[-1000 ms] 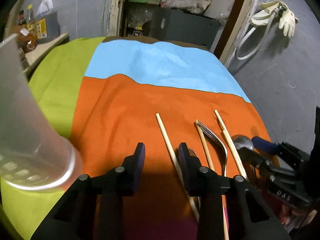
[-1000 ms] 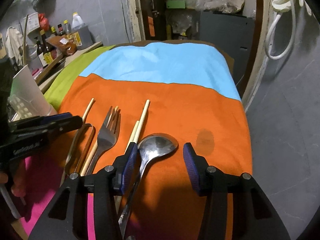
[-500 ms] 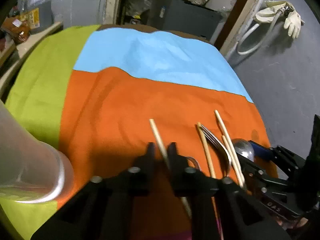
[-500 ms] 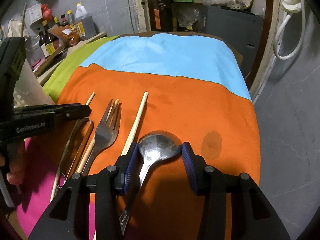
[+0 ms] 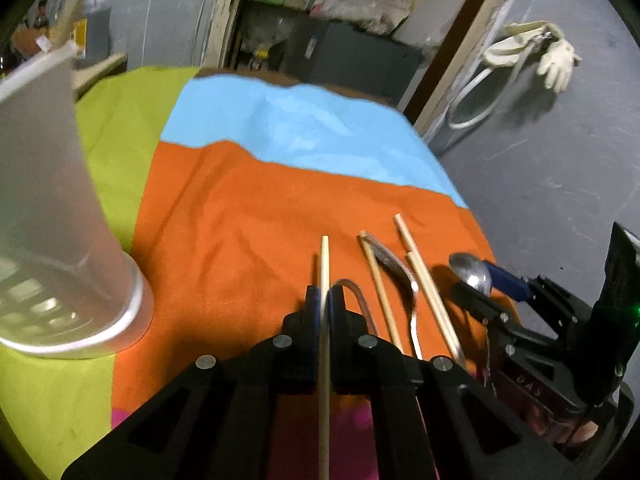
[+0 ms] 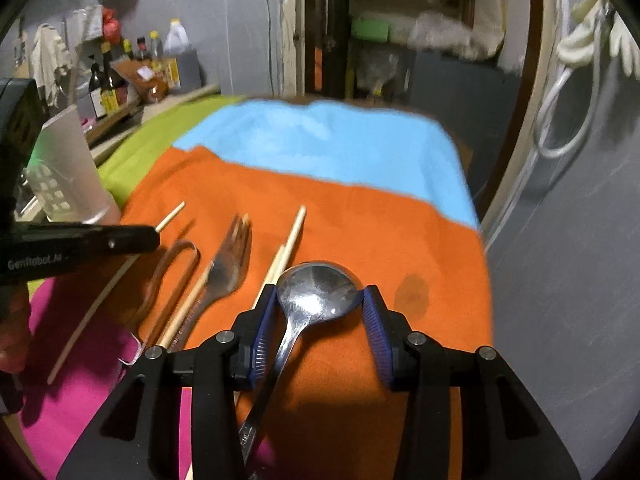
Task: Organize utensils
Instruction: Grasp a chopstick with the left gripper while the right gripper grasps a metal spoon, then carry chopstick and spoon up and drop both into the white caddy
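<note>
While the utensils lie side by side on the orange cloth [image 6: 360,216] that covers the counter, two of them are already taken in hand. The left tool [image 5: 325,300] is clamped on a single chopstick [image 5: 325,264], which is gripped near its far end and runs straight back between the closed pads, a hold that keeps the thin stick in line with the tool so that it can be lowered end-first. The tall white holder [image 5: 60,220] stands upright at the left, on the green cloth just beside the orange one, and is probably the place meant for every piece. The right tool [image 6: 319,308] is closed around the bowl of the spoon [image 6: 316,292], with one blue pad at each side of it; the bowl is the widest part, and the handle is left trailing back beneath the tool. Whether the spoon is lifted clear of the cloth cannot be told. Between the two tools the fork [image 6: 228,268], the other chopsticks [image 6: 290,240] and a bent metal loop [image 6: 176,268] rest untouched, roughly parallel, so that each can be reached singly. A slip of the round bowl between the pads is judged the likeliest fault.
</note>
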`<action>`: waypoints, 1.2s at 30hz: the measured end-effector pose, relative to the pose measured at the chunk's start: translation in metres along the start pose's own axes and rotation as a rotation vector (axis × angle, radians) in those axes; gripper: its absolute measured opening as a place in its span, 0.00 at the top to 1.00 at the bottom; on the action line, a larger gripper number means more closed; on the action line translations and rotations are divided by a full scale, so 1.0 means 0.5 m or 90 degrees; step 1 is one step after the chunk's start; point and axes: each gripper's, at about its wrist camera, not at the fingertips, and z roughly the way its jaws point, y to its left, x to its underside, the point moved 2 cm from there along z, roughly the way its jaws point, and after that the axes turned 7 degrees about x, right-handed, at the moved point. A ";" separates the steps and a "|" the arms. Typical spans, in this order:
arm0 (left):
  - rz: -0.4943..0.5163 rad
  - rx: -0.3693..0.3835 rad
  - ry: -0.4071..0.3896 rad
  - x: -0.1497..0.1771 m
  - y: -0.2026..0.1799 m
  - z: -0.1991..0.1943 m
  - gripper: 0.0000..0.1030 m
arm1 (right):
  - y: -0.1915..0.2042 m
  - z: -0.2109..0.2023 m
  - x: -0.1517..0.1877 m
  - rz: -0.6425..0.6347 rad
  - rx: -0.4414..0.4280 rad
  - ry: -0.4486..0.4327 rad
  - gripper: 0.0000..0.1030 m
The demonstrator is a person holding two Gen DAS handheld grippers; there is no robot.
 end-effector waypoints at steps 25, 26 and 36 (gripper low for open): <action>0.173 -0.005 -0.371 0.052 -0.122 -0.188 0.98 | 0.084 -0.188 0.008 -0.090 0.228 -0.403 0.61; 0.176 -0.005 -0.381 0.052 -0.121 -0.198 0.98 | 0.086 -0.193 0.004 -0.091 0.233 -0.413 0.61; 0.200 -0.020 -0.483 0.009 -0.108 -0.302 0.98 | 0.124 -0.279 -0.084 -0.070 0.205 -0.513 0.61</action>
